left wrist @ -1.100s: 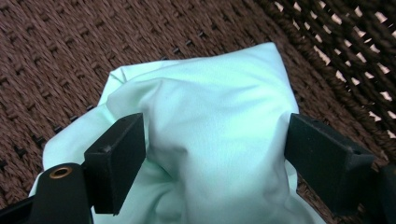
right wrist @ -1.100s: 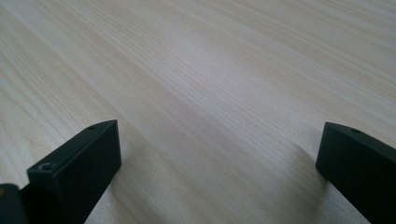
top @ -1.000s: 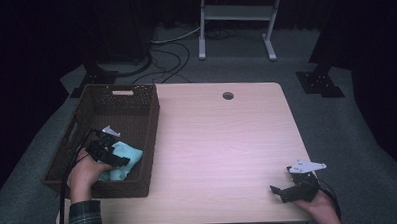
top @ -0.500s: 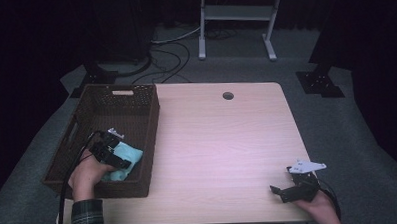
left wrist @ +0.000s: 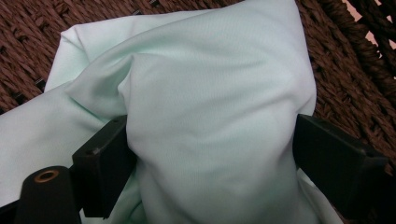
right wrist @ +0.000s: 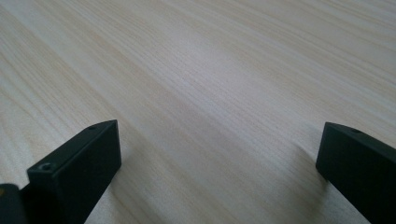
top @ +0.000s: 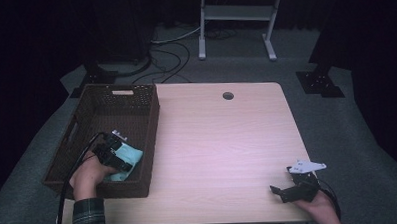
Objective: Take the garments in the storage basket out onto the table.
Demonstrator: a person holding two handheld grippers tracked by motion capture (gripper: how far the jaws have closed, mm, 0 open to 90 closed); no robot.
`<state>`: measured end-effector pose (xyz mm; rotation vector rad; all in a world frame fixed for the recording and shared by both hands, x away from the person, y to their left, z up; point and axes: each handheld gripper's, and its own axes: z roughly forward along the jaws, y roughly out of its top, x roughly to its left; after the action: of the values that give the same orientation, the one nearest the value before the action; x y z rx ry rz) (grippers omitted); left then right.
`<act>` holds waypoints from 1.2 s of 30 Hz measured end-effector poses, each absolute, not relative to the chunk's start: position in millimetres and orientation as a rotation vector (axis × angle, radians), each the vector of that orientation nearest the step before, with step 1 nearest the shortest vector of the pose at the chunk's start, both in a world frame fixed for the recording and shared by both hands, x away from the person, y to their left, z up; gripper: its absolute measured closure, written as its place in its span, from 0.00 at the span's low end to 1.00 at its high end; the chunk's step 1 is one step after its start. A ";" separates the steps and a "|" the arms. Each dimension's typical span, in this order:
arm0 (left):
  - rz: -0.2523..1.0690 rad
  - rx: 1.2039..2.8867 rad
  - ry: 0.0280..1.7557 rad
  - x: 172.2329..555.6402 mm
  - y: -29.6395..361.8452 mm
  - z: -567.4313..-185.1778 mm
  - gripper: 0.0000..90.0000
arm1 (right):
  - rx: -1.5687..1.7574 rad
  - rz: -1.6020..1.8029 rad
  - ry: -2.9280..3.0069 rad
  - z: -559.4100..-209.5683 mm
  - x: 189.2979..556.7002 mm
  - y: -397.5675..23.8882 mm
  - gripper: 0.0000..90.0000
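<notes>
- Since a second ago the left gripper (top: pixel 119 156) has shifted slightly right and up inside the basket (top: pixel 149 118), taking the cloth (top: pixel 130 155) with it; right gripper (top: pixel 289 191) hasn't moved.
- Left fingers (left wrist: pixel 100 161) stand wide apart with a bunched fold of the mint cloth between them, one on each flank. Cloth presses on both, so it reads as held, loosely.
- Cloth sits in the basket's near right corner, against the right wall, part still lying on the wicker floor.
- Right fingers (right wrist: pixel 74 172) are wide, nothing between them, low over bare bench (top: pixel 222 141) at the near right corner.
- Step in hand, as I read it: lifting the cloth out of the basket.
- Next move needs a straight lift clear of the right wall, then a carry right onto the bench. Watch the trailing cloth snagging on wicker.
</notes>
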<state>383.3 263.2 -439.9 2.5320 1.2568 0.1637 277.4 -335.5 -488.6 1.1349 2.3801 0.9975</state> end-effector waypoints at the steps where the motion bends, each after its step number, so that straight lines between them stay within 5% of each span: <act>1: 0.164 2.536 1.254 383.5 263.0 -440.2 0.16 | 1.134 0.997 2.380 -488.6 277.4 -335.5 0.00; 15: 0.189 2.531 1.290 384.4 262.6 -438.9 0.26 | 1.136 0.998 2.379 -488.6 277.4 -335.4 0.00; 17: 0.197 2.515 1.324 384.4 263.1 -436.2 0.35 | 1.135 0.998 2.379 -488.6 277.4 -335.4 0.00; 19: 0.198 2.512 1.343 384.4 264.1 -432.2 0.59 | 1.136 0.997 2.379 -488.6 277.4 -335.3 0.00; 21: 0.199 2.515 1.357 384.8 263.8 -431.1 0.67 | 1.137 0.997 2.378 -488.6 277.4 -335.2 0.00; 36: 0.147 2.239 1.472 388.3 281.6 -406.9 0.72 | 1.134 0.997 2.379 -488.6 277.8 -335.1 0.00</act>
<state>388.3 281.6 -406.9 2.2395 1.4718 0.1473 277.8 -335.1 -488.6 1.1343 2.3788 0.9973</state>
